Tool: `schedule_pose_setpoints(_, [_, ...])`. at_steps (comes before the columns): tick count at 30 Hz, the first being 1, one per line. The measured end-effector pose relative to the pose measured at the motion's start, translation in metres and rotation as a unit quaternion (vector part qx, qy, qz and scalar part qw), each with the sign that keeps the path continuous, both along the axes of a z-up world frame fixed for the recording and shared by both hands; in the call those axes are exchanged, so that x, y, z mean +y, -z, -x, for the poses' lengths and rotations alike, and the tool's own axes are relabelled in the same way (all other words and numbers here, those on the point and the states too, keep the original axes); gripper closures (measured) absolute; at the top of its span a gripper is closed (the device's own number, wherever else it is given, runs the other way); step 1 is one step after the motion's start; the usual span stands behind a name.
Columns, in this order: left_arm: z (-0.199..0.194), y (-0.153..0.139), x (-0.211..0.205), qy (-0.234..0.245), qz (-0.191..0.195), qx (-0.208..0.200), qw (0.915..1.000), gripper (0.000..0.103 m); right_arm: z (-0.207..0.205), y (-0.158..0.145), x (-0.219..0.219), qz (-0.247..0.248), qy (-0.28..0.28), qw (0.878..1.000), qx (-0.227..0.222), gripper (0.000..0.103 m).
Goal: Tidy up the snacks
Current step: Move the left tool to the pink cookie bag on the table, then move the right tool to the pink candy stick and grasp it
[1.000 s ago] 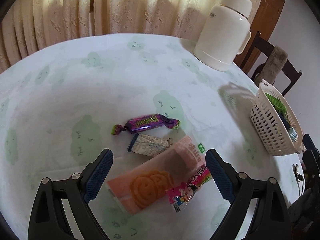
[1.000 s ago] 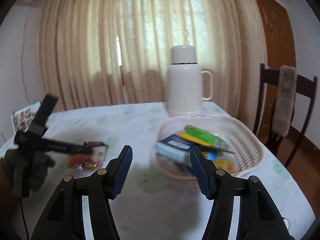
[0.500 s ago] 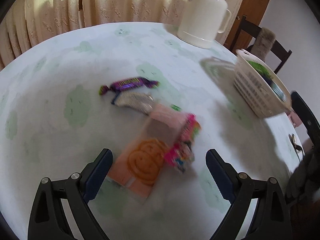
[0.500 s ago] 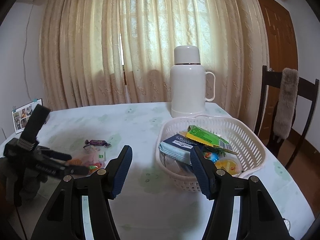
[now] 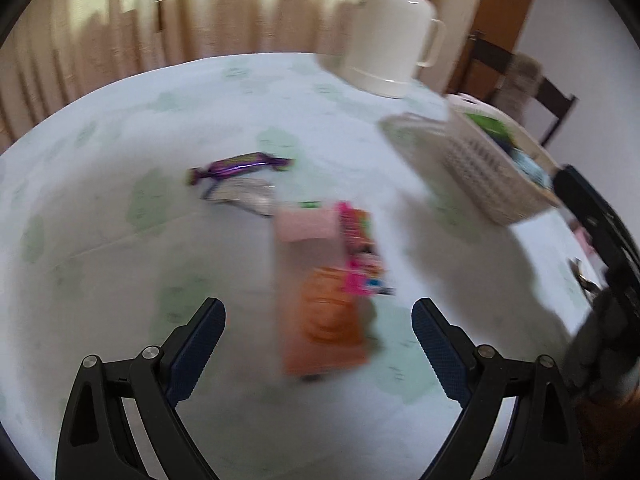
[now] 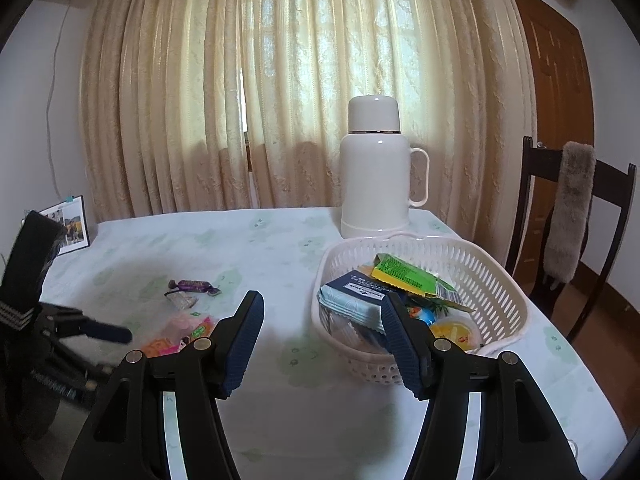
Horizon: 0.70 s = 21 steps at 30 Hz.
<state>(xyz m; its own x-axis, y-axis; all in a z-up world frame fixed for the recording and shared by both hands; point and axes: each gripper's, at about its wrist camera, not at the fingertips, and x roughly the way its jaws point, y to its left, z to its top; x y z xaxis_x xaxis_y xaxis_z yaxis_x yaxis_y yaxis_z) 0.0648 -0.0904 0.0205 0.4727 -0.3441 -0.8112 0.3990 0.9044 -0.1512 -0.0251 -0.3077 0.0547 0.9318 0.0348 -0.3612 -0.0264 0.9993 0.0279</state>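
Loose snacks lie on the tablecloth: a purple candy [image 5: 240,165], a silver packet [image 5: 244,196], a long pink-and-orange cookie pack [image 5: 316,292] and a bright pink packet [image 5: 362,256]. My left gripper [image 5: 318,320] is open and empty, with the cookie pack's near end between its fingers; the view is blurred. A white basket [image 6: 496,276] holds several snacks. My right gripper [image 6: 322,334] is open and empty, above the table just left of the basket. The left gripper also shows in the right wrist view [image 6: 104,330].
A white thermos jug [image 6: 376,172] stands behind the basket. A dark chair [image 6: 572,208] with a grey fur cover stands at the right. A photo frame [image 6: 68,224] stands at the table's far left edge. Curtains hang behind.
My left gripper has swung round, so the cookie pack now points lengthwise toward it and the basket shows nearer. My right gripper has drawn back a little.
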Motion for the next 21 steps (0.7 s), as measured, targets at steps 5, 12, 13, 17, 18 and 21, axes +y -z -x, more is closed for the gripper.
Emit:
schedule_pose_setpoints(5, [0.002,0.003,0.006,-0.015,-0.037,-0.016,0.9991,0.011,0.002,-0.003,0.016,0.008,-0.027,1.000,0.014,0.041])
schedule_pose_setpoints(12, [0.001,0.013,0.014,-0.031,-0.054,-0.014,0.9980,0.010,-0.027,-0.001,0.051,-0.013,-0.127,0.988,0.086,0.038])
schedule_pose_setpoints(13, [0.002,0.012,0.016,-0.033,-0.051,-0.014,0.9980,0.010,-0.034,0.003,0.054,-0.019,-0.137,0.985,0.107,0.038])
schedule_pose_setpoints(17, [0.002,0.013,0.026,-0.047,-0.043,-0.011,0.9979,0.011,-0.061,0.017,0.066,-0.031,-0.158,0.973,0.167,0.038])
schedule_pose_setpoints(18, [0.001,0.014,0.028,-0.049,-0.040,-0.008,0.9980,0.011,-0.063,0.020,0.069,-0.031,-0.162,0.971,0.173,0.038])
schedule_pose_setpoints(21, [0.002,0.013,0.032,-0.052,-0.033,-0.005,0.9981,0.011,-0.078,0.028,0.082,-0.026,-0.173,0.965,0.198,0.038])
